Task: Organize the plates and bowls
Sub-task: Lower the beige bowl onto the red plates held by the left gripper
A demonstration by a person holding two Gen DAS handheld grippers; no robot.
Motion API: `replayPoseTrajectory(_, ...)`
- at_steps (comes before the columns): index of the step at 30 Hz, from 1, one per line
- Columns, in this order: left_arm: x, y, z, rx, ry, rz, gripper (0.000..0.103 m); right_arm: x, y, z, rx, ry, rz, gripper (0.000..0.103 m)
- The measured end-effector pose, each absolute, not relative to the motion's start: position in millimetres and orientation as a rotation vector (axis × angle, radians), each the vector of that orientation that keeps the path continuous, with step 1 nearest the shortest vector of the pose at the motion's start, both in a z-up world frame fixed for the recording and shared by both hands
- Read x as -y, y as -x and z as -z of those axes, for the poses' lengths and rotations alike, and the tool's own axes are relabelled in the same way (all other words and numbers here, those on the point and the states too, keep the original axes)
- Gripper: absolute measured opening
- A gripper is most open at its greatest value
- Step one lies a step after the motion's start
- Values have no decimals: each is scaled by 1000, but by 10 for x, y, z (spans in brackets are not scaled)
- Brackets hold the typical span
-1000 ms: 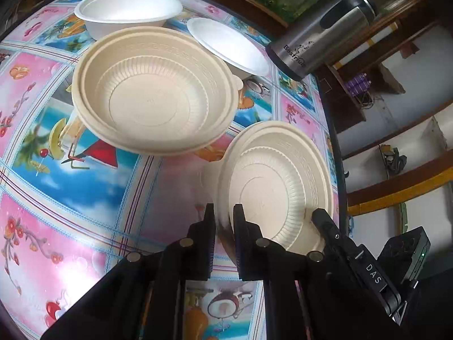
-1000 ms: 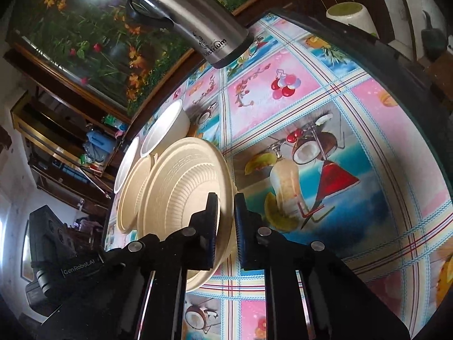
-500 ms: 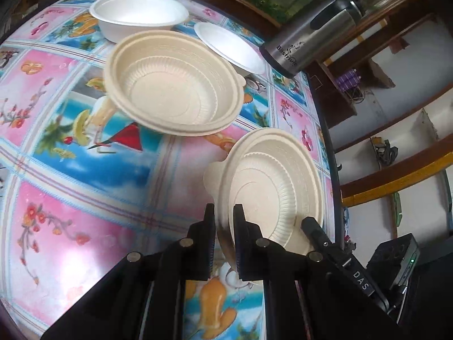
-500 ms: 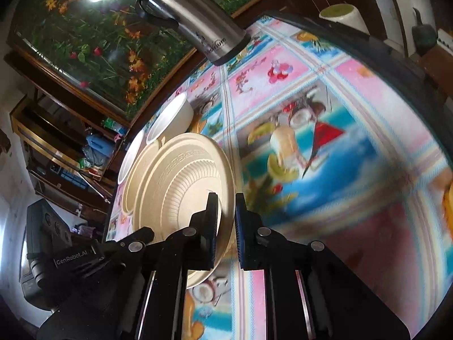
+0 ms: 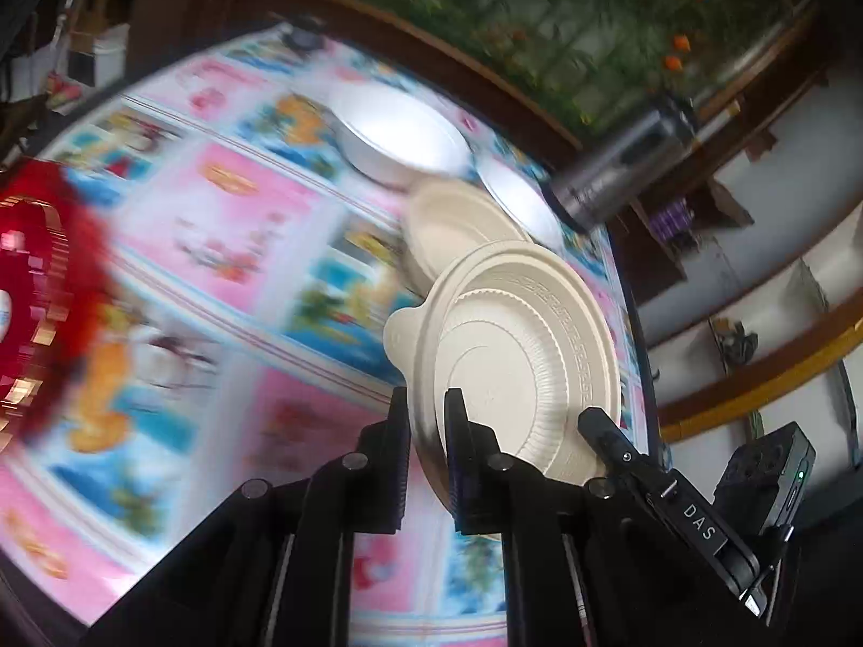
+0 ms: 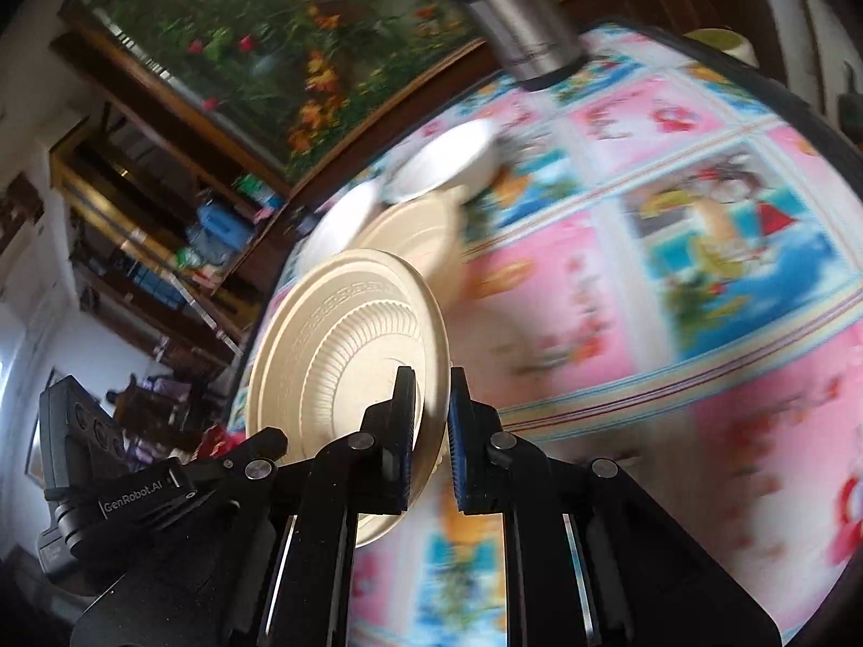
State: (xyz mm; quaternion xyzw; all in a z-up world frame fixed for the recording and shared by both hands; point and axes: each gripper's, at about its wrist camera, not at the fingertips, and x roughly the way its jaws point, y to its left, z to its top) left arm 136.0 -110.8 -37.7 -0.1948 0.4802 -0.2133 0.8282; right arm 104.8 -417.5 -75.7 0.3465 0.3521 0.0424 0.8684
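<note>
While both grippers are carrying one dish between them, these lines are setting out the moment.

Step in hand: the beige plate (image 5: pixel 518 356) is being carried above the patterned tablecloth (image 5: pixel 226 226), near the table's right edge, tilted on its side.
Left gripper (image 5: pixel 427 431): its fingers are pinching narrow on the plate's left rim, beside the small tab.
Right gripper (image 6: pixel 433 415): its fingers are closing narrow on the opposite rim of the same plate (image 6: pixel 350 356).
Other dishes: a beige bowl (image 5: pixel 458 226) is sitting just beyond the held plate; a white bowl (image 5: pixel 399 135) and a white plate (image 5: pixel 512 194) are lying farther off, near a steel flask (image 5: pixel 620 167).
Change from earlier: the held plate is now standing farther from the beige bowl, the background is blurring, and a red decoration (image 5: pixel 38 312) is now showing at the left.
Next move, as a judgement: both hands are likely needing to keep level with each other while taking the plate to its resting spot, then loosening together.
</note>
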Motion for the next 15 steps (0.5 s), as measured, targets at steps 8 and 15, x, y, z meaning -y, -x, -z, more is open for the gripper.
replayPoseTrajectory(8,119,-1245,217,-931,491,332,10,3234,-1320,523,-764,-638,-240,11)
replayPoseTrajectory(15,-628,-1181,269,-892,568,207,10,2371,-1593,459,-810,-537,-356,11)
